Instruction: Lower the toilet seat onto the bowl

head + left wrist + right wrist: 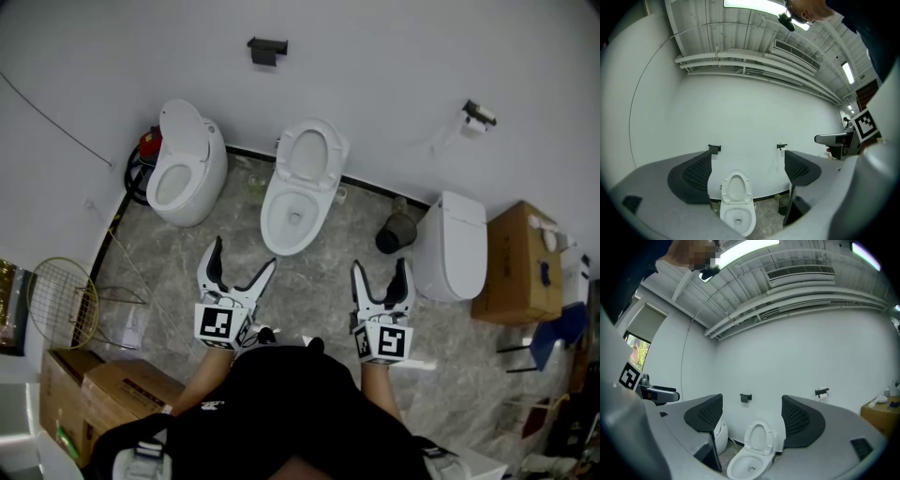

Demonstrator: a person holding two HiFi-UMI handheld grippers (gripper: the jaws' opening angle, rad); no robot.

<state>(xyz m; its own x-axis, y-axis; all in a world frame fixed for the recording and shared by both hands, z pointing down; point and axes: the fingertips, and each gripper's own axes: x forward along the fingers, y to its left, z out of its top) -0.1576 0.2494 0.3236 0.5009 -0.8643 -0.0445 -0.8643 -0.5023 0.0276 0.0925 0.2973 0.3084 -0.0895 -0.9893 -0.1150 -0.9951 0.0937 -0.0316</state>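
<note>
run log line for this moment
phase: pre-contact | white oval toilet seat: upright, off white ceramic bowl | left gripper: open, empty | right gripper: open, empty

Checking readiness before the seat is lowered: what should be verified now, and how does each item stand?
1. The toilet seat stands raised behind the bowl: ok.
2. The left gripper is open, nothing between its jaws: ok.
3. The right gripper is open, nothing between its jaws: ok.
4. A gripper touches the seat: not ok, both hang short, above the floor.
5. Bowl rim free of objects: ok.
6. How freely the seat swings: cannot tell.
</note>
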